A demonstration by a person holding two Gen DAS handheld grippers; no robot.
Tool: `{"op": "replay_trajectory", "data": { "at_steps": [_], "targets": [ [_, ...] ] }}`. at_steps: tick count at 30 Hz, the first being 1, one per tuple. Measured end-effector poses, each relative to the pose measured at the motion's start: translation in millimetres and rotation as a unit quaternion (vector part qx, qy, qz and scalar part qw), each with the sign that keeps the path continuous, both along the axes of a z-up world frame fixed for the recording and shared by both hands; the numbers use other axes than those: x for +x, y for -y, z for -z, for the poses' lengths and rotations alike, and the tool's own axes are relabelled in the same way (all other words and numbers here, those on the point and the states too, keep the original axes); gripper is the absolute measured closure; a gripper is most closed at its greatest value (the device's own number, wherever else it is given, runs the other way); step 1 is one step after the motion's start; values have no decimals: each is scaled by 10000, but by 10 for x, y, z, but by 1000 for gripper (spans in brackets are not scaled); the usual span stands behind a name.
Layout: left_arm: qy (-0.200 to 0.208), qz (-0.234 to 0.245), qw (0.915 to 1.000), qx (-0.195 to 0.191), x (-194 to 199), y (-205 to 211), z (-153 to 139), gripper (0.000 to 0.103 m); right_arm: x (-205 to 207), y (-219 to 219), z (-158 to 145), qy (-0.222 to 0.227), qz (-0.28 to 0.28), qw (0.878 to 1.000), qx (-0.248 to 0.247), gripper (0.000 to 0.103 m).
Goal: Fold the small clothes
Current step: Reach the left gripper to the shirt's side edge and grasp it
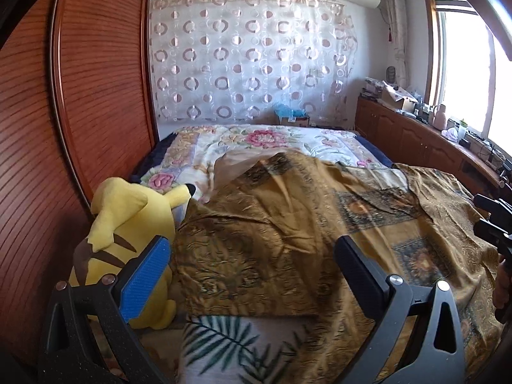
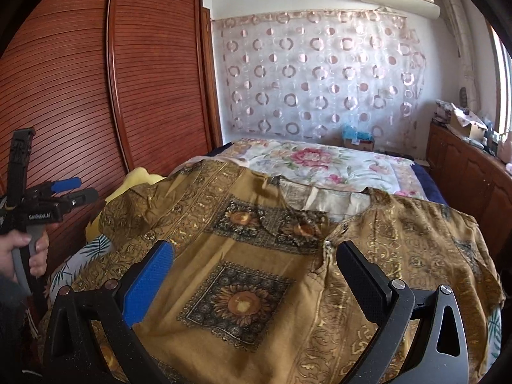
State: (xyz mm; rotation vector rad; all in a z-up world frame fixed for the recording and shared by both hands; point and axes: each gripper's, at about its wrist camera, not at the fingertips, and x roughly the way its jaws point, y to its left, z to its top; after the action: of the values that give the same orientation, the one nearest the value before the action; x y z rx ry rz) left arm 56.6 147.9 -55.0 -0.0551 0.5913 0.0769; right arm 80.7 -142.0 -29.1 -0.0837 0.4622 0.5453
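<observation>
A mustard-brown patterned garment (image 1: 288, 224) with dark sunflower squares lies spread over the near end of the bed, its left part turned over onto itself. The same garment (image 2: 256, 272) fills the right wrist view, neckline and zip near the middle. My left gripper (image 1: 252, 252) hovers open above the garment's left part, nothing between its fingers. My right gripper (image 2: 254, 256) hovers open above the garment's chest, also holding nothing. The left gripper (image 2: 70, 192) shows at the left of the right wrist view, held by a hand (image 2: 28, 249).
A yellow plush toy (image 1: 128, 224) lies at the bed's left beside a wooden wardrobe (image 1: 80, 96). A floral quilt (image 1: 256, 140) covers the far bed, a leaf-print sheet (image 1: 230, 345) the near edge. A cluttered wooden cabinet (image 1: 416, 134) runs along the right under the window.
</observation>
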Motion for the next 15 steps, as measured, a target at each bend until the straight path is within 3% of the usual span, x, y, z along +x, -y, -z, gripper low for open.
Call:
{"op": "replay_trajectory", "data": {
  "at_steps": [5,8,12,15],
  "targets": [
    [-516,-50,9985,-180,185,-282,238,15,0,-29,2,-137,-130,9998,-117,1],
    [-743,-61,9957,-551,202,-438,391,17,-13,-44,11,-212,-172,9995,-183,1],
    [-909,-27,9942,-571,218,-512,517,21,-25,-56,25,-264,-199,9992,-246,1],
    [-992,32,9924,-726,274,-618,611,40,-26,-59,25,-307,-223,9990,-251,1]
  ]
}}
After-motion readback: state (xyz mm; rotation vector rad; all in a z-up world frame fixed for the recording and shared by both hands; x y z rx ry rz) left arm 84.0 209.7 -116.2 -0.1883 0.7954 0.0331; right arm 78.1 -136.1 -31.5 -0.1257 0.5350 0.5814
